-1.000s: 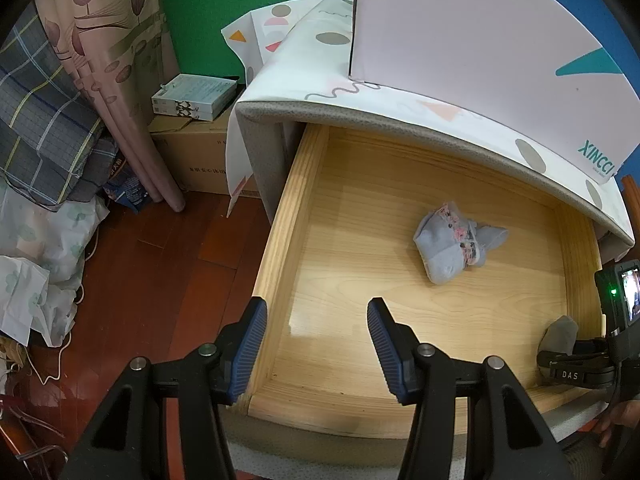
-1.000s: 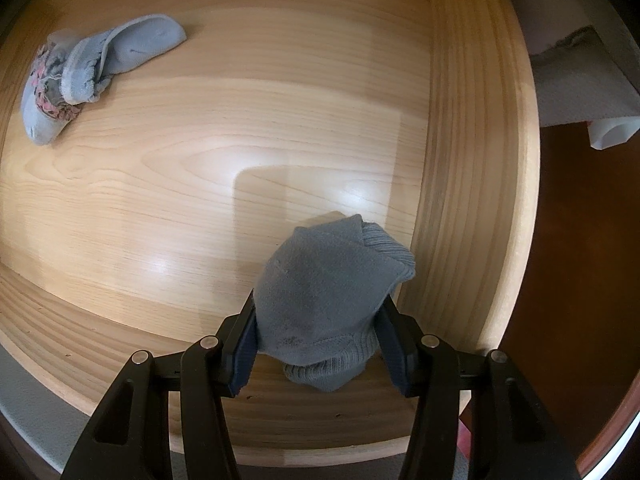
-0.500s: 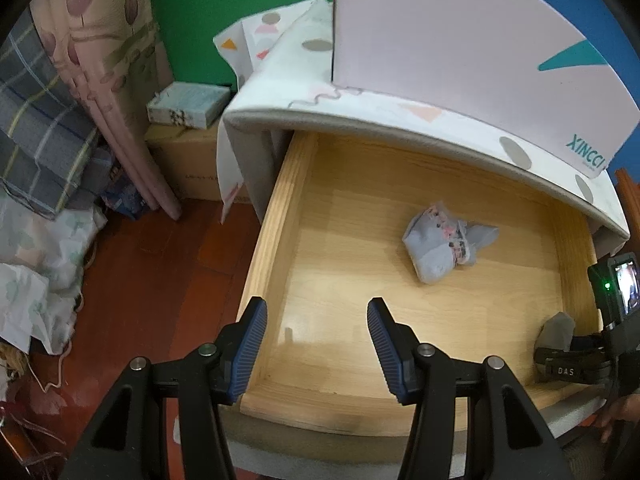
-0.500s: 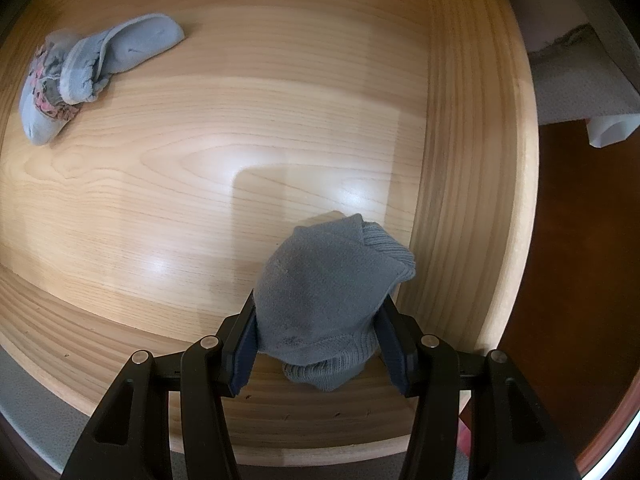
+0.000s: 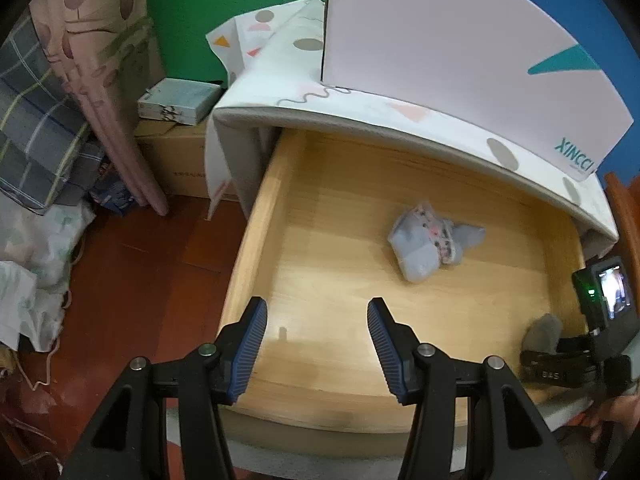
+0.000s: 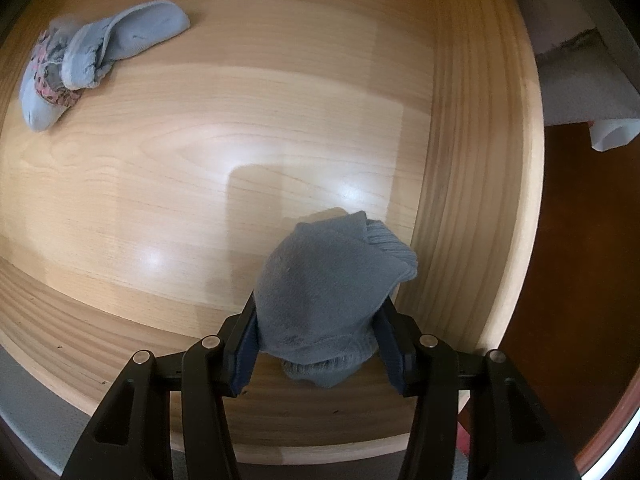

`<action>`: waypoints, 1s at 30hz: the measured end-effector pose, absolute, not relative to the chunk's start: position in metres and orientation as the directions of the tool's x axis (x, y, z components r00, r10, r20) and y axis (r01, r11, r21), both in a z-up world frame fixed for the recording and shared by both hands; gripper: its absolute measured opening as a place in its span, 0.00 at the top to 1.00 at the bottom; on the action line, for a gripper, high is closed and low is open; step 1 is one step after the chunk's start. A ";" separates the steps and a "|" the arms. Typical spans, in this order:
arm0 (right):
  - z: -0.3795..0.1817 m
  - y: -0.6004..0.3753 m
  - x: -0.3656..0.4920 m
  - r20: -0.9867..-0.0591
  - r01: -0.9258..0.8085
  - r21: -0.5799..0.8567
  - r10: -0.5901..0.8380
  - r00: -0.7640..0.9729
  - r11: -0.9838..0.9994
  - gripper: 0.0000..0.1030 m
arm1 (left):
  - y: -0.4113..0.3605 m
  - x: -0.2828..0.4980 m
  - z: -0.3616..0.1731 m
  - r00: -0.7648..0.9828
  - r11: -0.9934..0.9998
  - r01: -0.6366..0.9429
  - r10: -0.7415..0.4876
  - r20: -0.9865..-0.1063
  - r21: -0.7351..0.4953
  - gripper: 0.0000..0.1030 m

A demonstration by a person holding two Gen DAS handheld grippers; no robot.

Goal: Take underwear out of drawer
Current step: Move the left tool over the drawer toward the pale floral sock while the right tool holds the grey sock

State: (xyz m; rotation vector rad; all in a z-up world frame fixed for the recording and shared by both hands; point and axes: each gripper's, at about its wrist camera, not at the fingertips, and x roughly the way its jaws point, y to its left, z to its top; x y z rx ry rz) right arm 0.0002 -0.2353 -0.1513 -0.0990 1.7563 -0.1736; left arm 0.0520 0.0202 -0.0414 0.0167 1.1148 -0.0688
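Note:
The wooden drawer (image 5: 256,232) stands pulled out. My right gripper (image 6: 318,320) is shut on a folded dark grey piece of underwear (image 6: 332,292) near the drawer's front right corner, just above the drawer bottom. In the left wrist view that grey piece (image 5: 542,332) shows at the right edge, with the right gripper (image 5: 560,356) around it. A light blue bundle with a pink patterned band (image 5: 432,246) (image 6: 92,60) lies in the middle of the drawer. My left gripper (image 5: 316,320) hangs open above the drawer's front left part, with nothing between its fingers.
The drawer's right wall (image 6: 472,160) is close beside the held piece. Above the drawer is a patterned white top (image 5: 360,120) with a white board (image 5: 440,40) on it. Left of the drawer are a cardboard box (image 5: 176,152), a curtain (image 5: 100,80) and bedding (image 5: 36,240) on the red floor.

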 end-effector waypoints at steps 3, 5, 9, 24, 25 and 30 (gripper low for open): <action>-0.150 -0.236 0.000 -0.968 0.032 -0.172 -0.162 -0.193 0.985 0.53 | 0.013 0.052 -0.045 0.428 0.997 0.081 -0.025 -0.903 0.011 0.48; -0.150 -0.236 -0.001 -0.968 0.029 -0.172 -0.163 -0.192 0.985 0.53 | 0.011 0.052 -0.047 0.427 0.996 0.091 -0.017 -0.904 0.024 0.48; -0.152 -0.235 -0.002 -0.967 0.029 -0.172 -0.164 -0.193 0.985 0.53 | 0.012 0.054 -0.049 0.423 0.995 0.092 -0.008 -0.906 0.034 0.48; -0.151 -0.234 -0.001 -0.964 0.023 -0.174 -0.166 -0.207 0.984 0.52 | 0.006 0.054 -0.052 0.410 0.993 0.110 -0.002 -0.912 0.047 0.48; -0.152 -0.234 -0.001 -0.963 0.021 -0.174 -0.166 -0.210 0.985 0.52 | 0.006 0.054 -0.052 0.411 0.992 0.114 -0.003 -0.912 0.048 0.48; -0.153 -0.234 -0.001 -0.960 0.026 -0.172 -0.162 -0.230 0.985 0.50 | 0.004 0.052 -0.050 0.416 0.993 0.111 -0.024 -0.909 0.025 0.48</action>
